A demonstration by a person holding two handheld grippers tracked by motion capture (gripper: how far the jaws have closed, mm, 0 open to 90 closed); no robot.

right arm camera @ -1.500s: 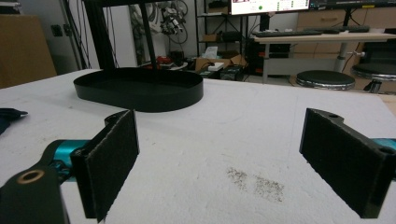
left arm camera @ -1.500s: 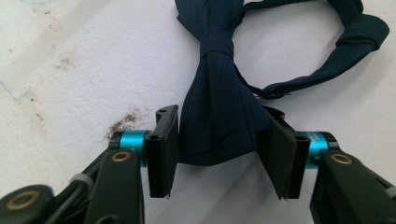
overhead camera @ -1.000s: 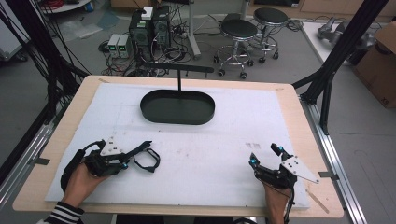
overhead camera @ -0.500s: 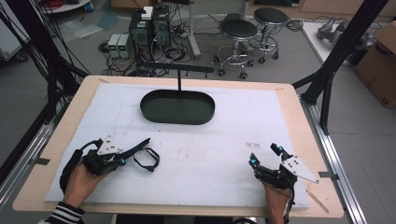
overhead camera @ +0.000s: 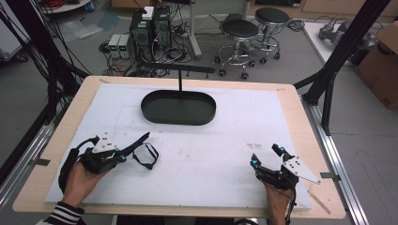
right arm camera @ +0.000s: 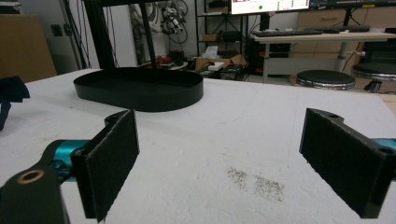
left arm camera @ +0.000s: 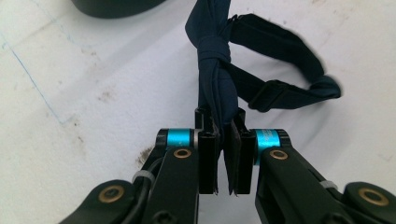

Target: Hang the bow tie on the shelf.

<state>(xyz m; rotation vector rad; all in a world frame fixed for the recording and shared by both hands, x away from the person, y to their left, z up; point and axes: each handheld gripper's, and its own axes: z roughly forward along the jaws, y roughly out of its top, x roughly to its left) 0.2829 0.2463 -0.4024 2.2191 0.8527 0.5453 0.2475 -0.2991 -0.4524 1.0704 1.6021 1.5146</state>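
We have the left tongs (left arm camera: 223, 156) pinching one wing of a navy bow tie (left arm camera: 215, 56), which lies near left on the desk (overhead camera: 211, 159). It looks soft, light and floppy; its thin strap (left arm camera: 289, 84) loops loosely on the right, so we judge the knot or a wing the surest hold. The right tongs (overhead camera: 268, 156) rest spread, near right. A black oval tray (overhead camera: 178, 107) with an upright post sits farther off, well apart.
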